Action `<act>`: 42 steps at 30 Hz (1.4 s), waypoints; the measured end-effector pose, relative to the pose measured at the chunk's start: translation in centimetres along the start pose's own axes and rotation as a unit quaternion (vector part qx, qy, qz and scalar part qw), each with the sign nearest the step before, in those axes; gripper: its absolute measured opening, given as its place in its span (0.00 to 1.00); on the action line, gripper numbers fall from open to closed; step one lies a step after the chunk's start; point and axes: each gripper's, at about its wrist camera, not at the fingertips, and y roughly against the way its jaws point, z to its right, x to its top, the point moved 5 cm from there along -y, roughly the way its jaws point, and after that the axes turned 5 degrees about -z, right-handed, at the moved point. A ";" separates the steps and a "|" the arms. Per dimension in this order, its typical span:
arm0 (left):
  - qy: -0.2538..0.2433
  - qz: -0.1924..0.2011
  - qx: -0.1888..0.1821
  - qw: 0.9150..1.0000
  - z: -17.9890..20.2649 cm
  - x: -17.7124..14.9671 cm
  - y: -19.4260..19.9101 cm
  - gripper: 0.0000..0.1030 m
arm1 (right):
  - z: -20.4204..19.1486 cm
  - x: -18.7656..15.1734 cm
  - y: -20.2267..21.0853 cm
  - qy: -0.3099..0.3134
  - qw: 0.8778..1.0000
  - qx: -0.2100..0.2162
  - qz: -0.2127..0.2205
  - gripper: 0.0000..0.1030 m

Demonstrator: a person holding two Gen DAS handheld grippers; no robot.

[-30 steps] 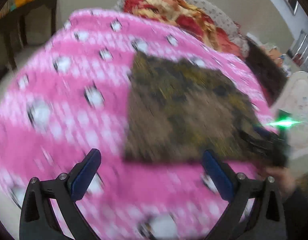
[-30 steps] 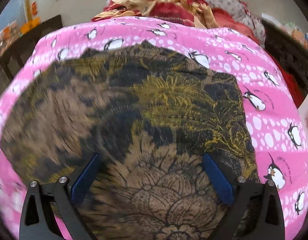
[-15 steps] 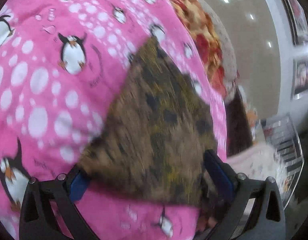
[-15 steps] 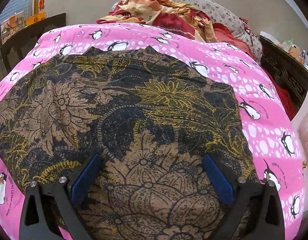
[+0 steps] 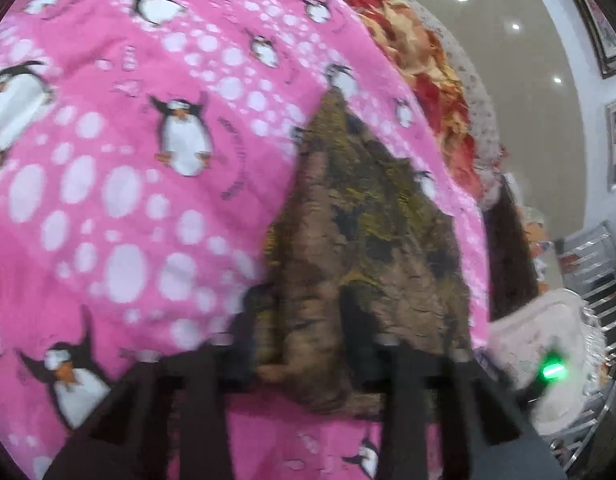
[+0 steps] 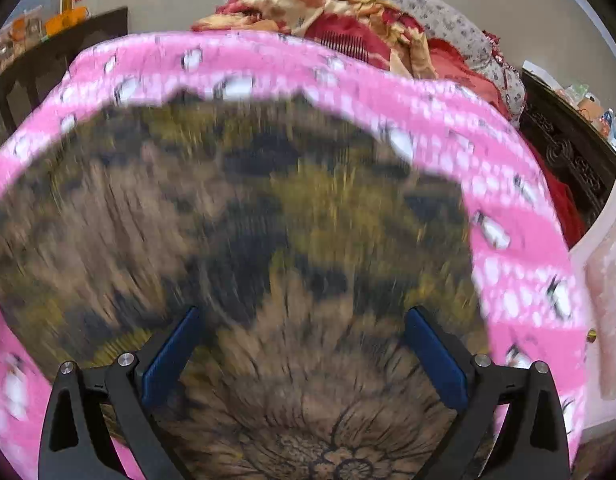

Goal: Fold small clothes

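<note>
The right tool (image 6: 304, 354) had a matte black frame of angular, open-sided arms, each studded with round silver screw heads, and two flat royal-blue finger pads (image 6: 170, 354). The left tool (image 5: 304, 336) showed the same black frame, blurred, with pale screw heads along its arms.
</note>
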 end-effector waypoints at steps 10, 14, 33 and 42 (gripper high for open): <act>-0.237 0.145 0.087 0.957 8.2 -2.0 3.9 0.12 | -11.7 15.4 -4.7 -0.015 0.935 0.330 -0.130 1.00; -0.276 0.136 0.051 0.950 10.8 -2.5 3.3 0.12 | -16.0 18.0 -8.3 0.002 0.915 0.349 -0.200 1.00; -0.313 0.100 -0.036 0.944 14.7 -3.1 1.7 0.12 | -20.0 20.1 -9.9 0.114 0.940 0.203 -0.251 0.12; -0.339 0.083 -0.050 0.936 17.7 -5.5 1.3 0.12 | -12.3 19.5 -8.1 0.057 0.947 0.211 -0.236 0.10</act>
